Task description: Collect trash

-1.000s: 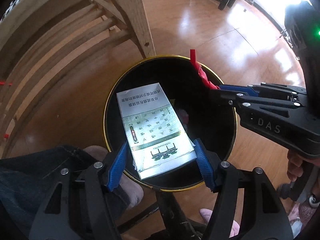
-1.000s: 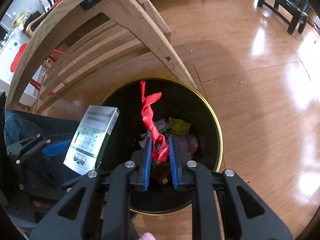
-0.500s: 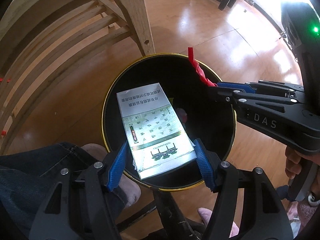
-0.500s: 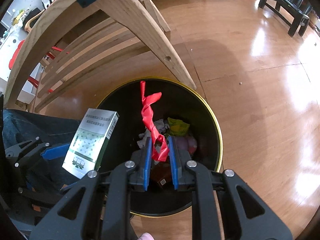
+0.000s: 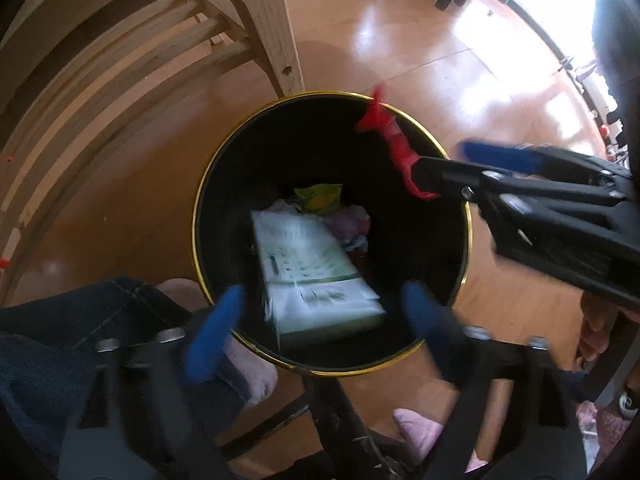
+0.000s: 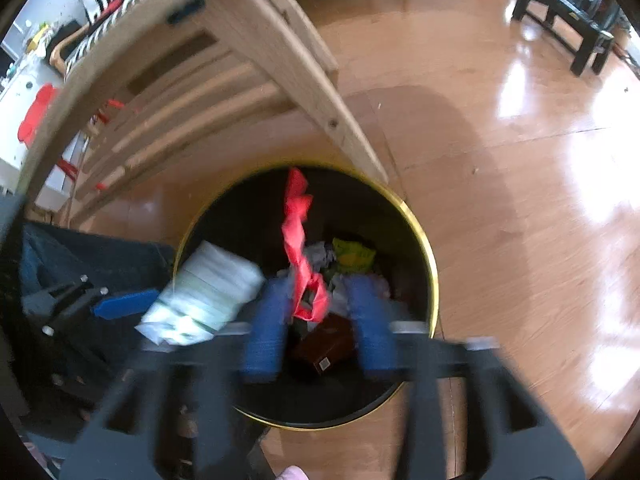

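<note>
Because both claws hang above the round black bin (image 5: 208, 208), whatever they let go can only fall inside. Through the left wrist camera, the left gripper (image 5: 320, 320) at the lower middle has just been opening; its blue pads stand spread, clear of the pale green box (image 5: 316, 276), which is blurred and dropping onto the litter at the bin's centre. At the right edge, the right gripper (image 5: 448, 160) reaches over the rim, a red strip (image 5: 396, 148) at its tip.

Through the right wrist camera, the right gripper (image 6: 320, 320) has likewise just been opening, its pads parted. The red strip (image 6: 298, 248) sits between them, unpinched. The box (image 6: 200, 296) tumbles at the bin's (image 6: 424, 240) left rim.
</note>
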The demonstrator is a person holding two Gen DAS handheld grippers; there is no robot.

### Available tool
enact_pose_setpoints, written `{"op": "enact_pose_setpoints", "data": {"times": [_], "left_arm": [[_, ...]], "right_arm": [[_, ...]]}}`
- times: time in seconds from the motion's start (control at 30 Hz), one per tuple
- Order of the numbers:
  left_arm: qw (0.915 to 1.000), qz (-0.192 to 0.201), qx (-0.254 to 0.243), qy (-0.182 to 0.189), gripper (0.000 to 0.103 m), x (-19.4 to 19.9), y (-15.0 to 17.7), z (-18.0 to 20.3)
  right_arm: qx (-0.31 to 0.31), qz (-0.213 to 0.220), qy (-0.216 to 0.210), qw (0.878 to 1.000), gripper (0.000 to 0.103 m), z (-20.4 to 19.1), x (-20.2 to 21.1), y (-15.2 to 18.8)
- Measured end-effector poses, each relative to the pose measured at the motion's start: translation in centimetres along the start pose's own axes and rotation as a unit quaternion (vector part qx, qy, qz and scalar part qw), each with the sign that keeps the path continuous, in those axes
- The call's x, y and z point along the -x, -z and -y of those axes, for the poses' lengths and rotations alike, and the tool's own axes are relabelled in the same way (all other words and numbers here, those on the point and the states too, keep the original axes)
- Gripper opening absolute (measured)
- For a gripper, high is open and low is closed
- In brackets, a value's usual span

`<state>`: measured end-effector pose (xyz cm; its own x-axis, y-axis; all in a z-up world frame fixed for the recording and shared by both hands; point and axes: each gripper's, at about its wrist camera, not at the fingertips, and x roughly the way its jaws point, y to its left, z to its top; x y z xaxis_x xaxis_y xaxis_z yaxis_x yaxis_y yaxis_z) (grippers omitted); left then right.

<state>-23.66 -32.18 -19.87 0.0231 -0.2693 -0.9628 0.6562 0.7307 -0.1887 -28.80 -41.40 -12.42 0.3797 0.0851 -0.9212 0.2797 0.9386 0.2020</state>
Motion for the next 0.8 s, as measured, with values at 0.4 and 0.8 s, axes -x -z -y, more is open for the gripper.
{"op": "enact_pose_setpoints", "data": {"times": [0.4, 0.8], "left_arm": [[0.9852, 0.167, -0.028, 0.028, 0.096, 14.9, -0.1, -0.5], [0.9420, 0.287, 0.098, -0.144, 0.096, 26.3, -5.1, -15.2]], "right_arm": [[-0.058, 0.192, 0.041, 0.979, 0.097, -0.3, 12.8, -2.6], [0.001, 0.206, -0.007, 0.979, 0.097, -18.8, 9.3, -14.7]]}}
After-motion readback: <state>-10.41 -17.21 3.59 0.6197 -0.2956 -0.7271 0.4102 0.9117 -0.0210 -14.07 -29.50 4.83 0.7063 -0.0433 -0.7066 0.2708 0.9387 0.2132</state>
